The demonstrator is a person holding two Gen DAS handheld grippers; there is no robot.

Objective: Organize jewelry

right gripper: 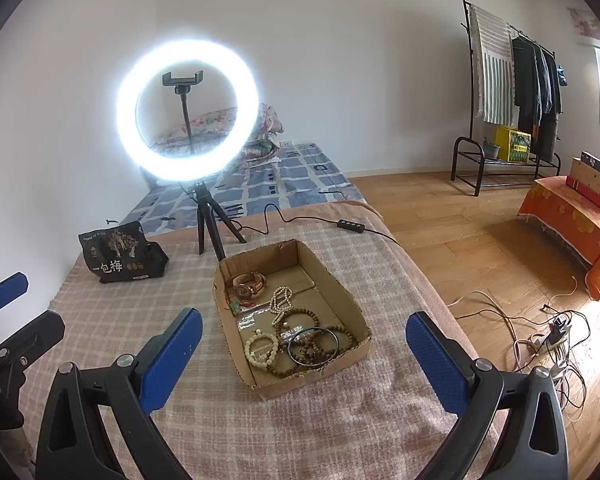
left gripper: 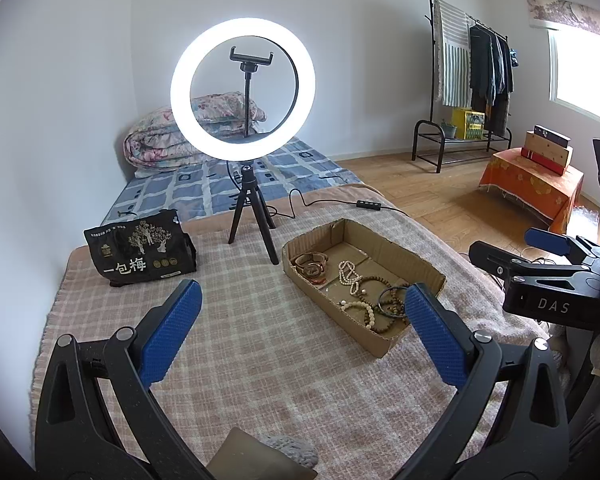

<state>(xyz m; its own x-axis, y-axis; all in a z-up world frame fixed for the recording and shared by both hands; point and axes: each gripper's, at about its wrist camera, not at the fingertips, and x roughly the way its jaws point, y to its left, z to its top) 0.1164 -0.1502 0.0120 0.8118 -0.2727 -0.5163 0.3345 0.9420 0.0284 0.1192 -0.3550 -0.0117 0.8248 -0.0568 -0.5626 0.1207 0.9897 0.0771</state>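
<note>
Left claw (left gripper: 302, 334) spread wide, gripping nothing, hovering over checked blanket (left gripper: 240, 320) on bed. Right claw (right gripper: 304, 354) likewise wide apart, empty, just short of cardboard tray (right gripper: 342, 280). Inside tray: watch (right gripper: 250, 282) at far end, white bead necklace (right gripper: 282, 304) mid-tray, pale bead bracelet (right gripper: 262, 350), dark bangle (right gripper: 314, 346) and brown bead strands (right gripper: 300, 360) at near end. Ring light (right gripper: 188, 110) on tripod and black snack bag (right gripper: 118, 254) beyond tray.

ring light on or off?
On. The ring light glows bright white around its whole ring in both wrist views, with glare spilling onto the wall behind it. Its phone clamp holds nothing.
</note>
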